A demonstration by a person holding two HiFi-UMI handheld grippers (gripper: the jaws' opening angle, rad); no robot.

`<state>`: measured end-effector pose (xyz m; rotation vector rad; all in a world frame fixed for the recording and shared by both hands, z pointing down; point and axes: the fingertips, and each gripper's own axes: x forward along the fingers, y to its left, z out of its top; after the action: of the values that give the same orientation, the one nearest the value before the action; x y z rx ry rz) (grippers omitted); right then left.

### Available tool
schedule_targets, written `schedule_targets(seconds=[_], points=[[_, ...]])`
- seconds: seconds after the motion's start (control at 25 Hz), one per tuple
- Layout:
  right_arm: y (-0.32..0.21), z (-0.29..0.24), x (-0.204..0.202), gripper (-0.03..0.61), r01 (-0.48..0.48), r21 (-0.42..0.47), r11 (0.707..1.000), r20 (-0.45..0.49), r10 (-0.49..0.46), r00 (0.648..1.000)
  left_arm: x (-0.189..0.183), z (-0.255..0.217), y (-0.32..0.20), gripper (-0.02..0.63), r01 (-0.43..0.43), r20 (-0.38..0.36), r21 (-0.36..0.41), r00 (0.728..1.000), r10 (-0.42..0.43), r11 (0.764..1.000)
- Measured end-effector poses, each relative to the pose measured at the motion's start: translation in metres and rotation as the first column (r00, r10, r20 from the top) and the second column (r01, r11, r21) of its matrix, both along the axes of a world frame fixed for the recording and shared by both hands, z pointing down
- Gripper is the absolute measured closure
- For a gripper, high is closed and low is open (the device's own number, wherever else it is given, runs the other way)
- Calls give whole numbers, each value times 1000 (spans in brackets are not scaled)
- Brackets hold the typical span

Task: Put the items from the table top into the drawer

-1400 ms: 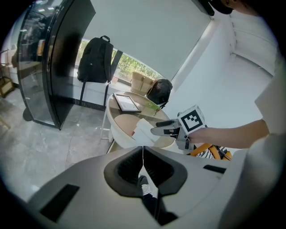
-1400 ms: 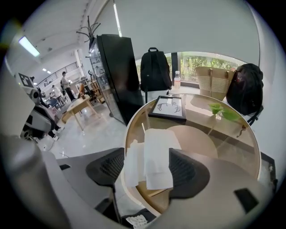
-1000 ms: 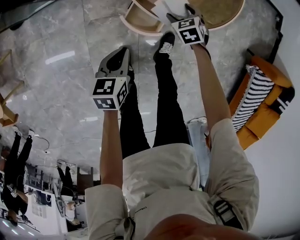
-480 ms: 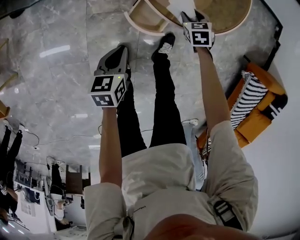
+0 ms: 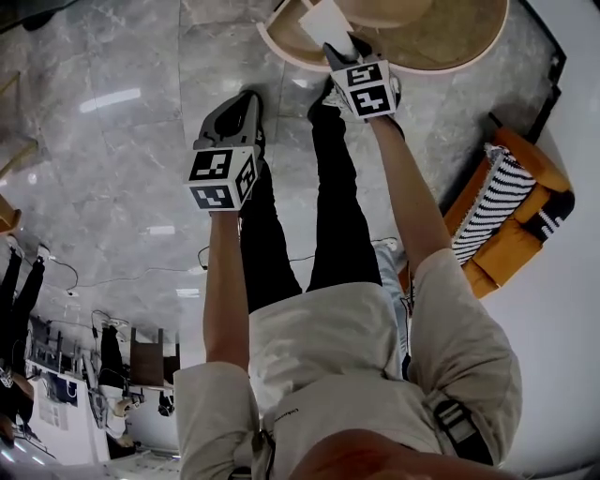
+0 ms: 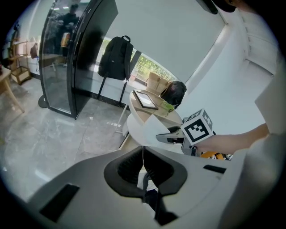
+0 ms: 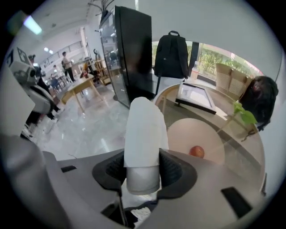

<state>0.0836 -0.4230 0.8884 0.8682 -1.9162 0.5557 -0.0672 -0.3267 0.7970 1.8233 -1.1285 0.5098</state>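
Observation:
My right gripper (image 5: pixel 339 52) (image 7: pixel 143 169) hangs over the near left rim of the round wooden table (image 5: pixel 450 42). Its jaws are closing, and a white rolled item (image 7: pixel 143 134) (image 5: pixel 323 21) stands upright between them with the pads pressing its sides. On the table behind it, a red apple (image 7: pixel 196 151) rests on a pale round plate (image 7: pixel 196 134). An open curved compartment (image 5: pixel 281 36) shows at the table's left side. My left gripper (image 5: pixel 246 101) (image 6: pixel 143 154) is shut and holds nothing, over the grey floor left of the table.
A framed tablet (image 7: pixel 194 97) and a green plant (image 7: pixel 243 115) sit farther back on the table. A black backpack (image 7: pixel 173 53) and a dark glass cabinet (image 7: pixel 129 53) stand behind. An orange sofa with a striped cushion (image 5: pixel 511 216) is to the right. People stand far off.
My right gripper has swung left toward the table's near rim, carrying the white rolled item. The left gripper has shifted only slightly.

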Motion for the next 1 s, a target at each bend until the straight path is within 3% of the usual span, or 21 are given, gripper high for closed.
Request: schedule_targets(seconds=[0.16,0.28,0.56,0.76,1.0], points=[[25,6,-49,379,83,-37,996,68,-80,994,-1,10,1,592,1,1,-6,1000,-1,1000],[42,25,-63,379,99,-80,992,89,-92,992,0,22,5,592,-7,2,-22,1000,7,1000],[59,78,-35,378,79,-142,987,70,-70,995,6,63,25,592,-28,11,-65,1000,29,997],[79,132,-12,377,39,-199,979,84,-23,996,18,97,27,592,-30,7,-48,1000,30,998],[81,186,4,377,-101,-163,981,86,116,990,42,144,31,592,-174,-5,-2,985,174,985]])
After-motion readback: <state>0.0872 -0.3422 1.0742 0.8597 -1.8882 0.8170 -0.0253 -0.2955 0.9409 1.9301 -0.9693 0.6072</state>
